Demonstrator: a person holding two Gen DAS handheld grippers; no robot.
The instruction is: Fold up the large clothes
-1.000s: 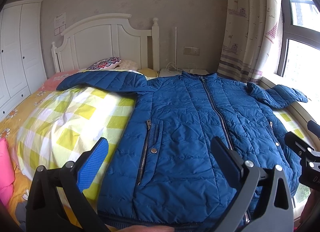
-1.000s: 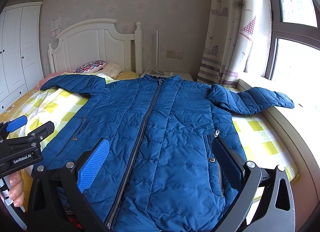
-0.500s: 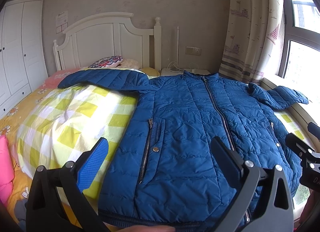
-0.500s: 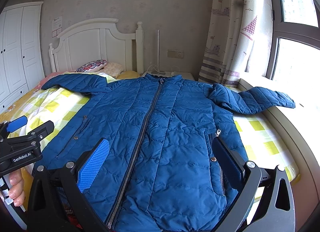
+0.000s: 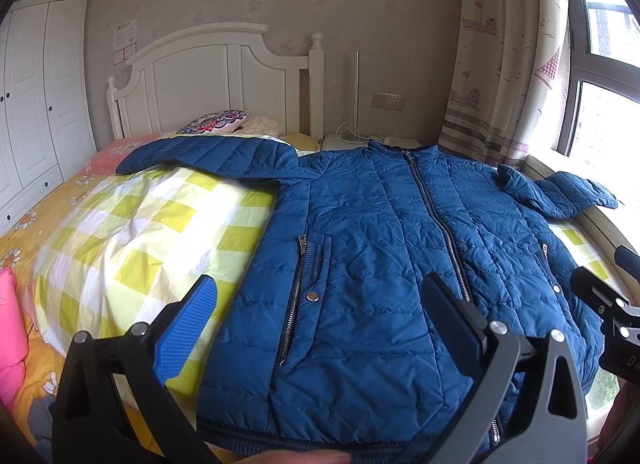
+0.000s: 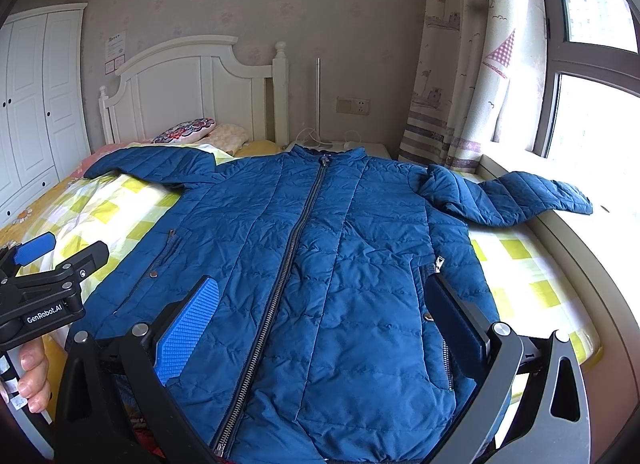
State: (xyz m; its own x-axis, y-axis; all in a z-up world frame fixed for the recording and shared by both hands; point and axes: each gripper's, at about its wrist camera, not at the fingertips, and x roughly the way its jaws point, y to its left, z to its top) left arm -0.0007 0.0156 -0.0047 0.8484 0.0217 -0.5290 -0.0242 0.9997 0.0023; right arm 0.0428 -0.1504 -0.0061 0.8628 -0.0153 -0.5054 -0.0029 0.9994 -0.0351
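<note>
Zipped blue quilted puffer jacket [image 6: 320, 264] spread flat on yellow-checked bed [image 5: 140, 232], collar far, hem just ahead of left tool [image 5: 316, 328] and right tool [image 6: 320, 324], both wide open, empty.

Blue jacket [image 6: 320, 264] lies spread flat, zipped, and covers most of the near bed [image 5: 132, 232]; both sleeves are stretched outward. Open checked bedding left of the jacket body, below the left sleeve [image 5: 208, 154]: free passage there. Right sleeve [image 6: 516, 196] reaches onto the window ledge [image 6: 600, 248]; only a narrow strip of bedding between jacket edge and ledge. Far side closed off by headboard [image 5: 212, 80], pillows [image 5: 216, 122] and curtain [image 6: 460, 64]. Wardrobe [image 5: 36, 104] bounds the left. Left claw [image 5: 320, 320] and right claw [image 6: 324, 316] both gape wide over the hem, well apart from each other, nothing between the fingers
</note>
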